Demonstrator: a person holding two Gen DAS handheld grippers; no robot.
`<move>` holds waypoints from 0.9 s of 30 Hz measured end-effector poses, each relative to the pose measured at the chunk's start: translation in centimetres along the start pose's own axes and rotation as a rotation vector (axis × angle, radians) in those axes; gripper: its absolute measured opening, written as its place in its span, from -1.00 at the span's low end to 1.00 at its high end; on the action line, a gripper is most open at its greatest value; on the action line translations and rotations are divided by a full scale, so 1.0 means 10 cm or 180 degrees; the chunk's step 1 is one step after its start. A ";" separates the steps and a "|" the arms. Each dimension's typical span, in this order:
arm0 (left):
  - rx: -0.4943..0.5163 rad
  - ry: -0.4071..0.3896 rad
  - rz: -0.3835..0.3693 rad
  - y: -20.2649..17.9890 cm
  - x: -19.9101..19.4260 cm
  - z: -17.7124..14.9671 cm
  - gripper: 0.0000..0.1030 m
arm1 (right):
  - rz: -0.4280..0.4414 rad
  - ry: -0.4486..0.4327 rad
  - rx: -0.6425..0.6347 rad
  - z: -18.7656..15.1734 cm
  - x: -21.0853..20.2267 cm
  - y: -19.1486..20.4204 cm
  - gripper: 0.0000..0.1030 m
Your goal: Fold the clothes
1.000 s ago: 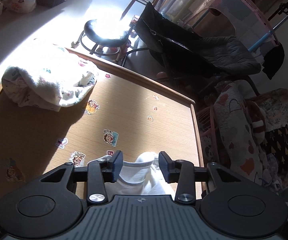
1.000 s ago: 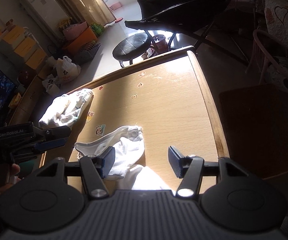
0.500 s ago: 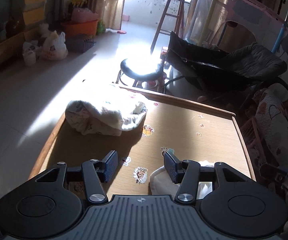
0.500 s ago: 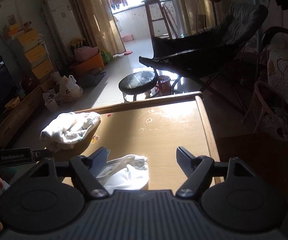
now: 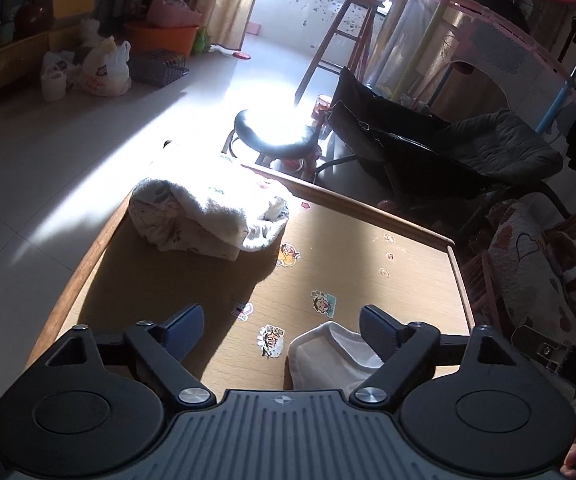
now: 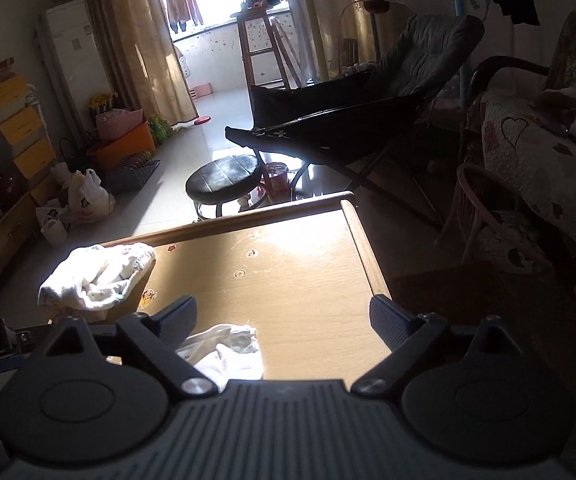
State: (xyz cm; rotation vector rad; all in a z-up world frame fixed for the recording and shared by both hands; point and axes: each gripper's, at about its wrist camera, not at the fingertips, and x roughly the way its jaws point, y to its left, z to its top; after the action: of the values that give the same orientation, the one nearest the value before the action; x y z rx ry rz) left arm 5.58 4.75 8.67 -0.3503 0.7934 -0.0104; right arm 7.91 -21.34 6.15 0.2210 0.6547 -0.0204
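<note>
Room: sunlit living rm w/ pale tiled floor; round black padded stool (image 5: 273, 130) and black folding lounge chair (image 6: 372, 100) seen beyond far desk edge.
Desk: low light-wood desk w/ raised rim (image 5: 368, 206), cartoon stickers (image 5: 323, 303) scattered on top; strong sun patch across far half.
Small garment: white cloth garment w/ ribbed hem (image 5: 328, 358), crumpled, lying on desk at near edge, below and between both grippers; no pad is seen pressing on it.
Heap: white printed fabric heap (image 5: 207, 216) bunched at far left corner of desk, well apart from small garment.
Left gripper (image 5: 283, 328): black two-finger unit, jaws opening, spread wide; nothing gripped, garment edge seen just under the right-hand finger.
Right gripper (image 6: 283, 318): jaws opening, wide; nothing gripped, garment (image 6: 227, 354) seen low beside the left-hand finger.
</note>
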 end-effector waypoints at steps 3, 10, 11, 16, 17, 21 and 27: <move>-0.0021 0.0107 0.0077 0.01 0.06 -0.04 1.00 | 0.0053 0.0136 0.0024 0.00 0.08 0.00 0.81; -0.0125 0.0098 0.0066 0.07 0.09 -0.11 0.95 | 0.0073 0.0164 -0.0046 -0.09 0.08 0.08 0.80; -0.0169 0.0093 0.0007 0.08 0.09 -0.11 0.95 | 0.0098 0.0175 -0.0013 -0.09 0.09 0.07 0.80; -0.0223 0.0242 -0.0039 0.10 0.25 -0.12 -0.08 | 0.0153 0.0311 0.0132 -0.09 0.17 0.01 0.58; -0.0287 0.0261 -0.0056 0.12 0.28 -0.13 -0.33 | 0.0154 0.0329 0.0130 -0.09 0.18 0.01 0.45; -0.0383 0.0379 -0.0205 0.17 0.42 -0.16 -0.82 | 0.0117 0.0398 0.0045 -0.10 0.25 -0.01 -0.02; -0.0267 0.0451 -0.0221 0.15 0.57 -0.18 -1.00 | 0.0136 0.0470 -0.0014 -0.14 0.33 0.00 -0.77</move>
State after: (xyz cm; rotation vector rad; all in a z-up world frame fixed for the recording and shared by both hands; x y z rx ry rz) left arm 8.12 4.83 3.09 -0.4603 0.9233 -0.0677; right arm 9.67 -20.88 3.07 0.2337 0.7970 0.0388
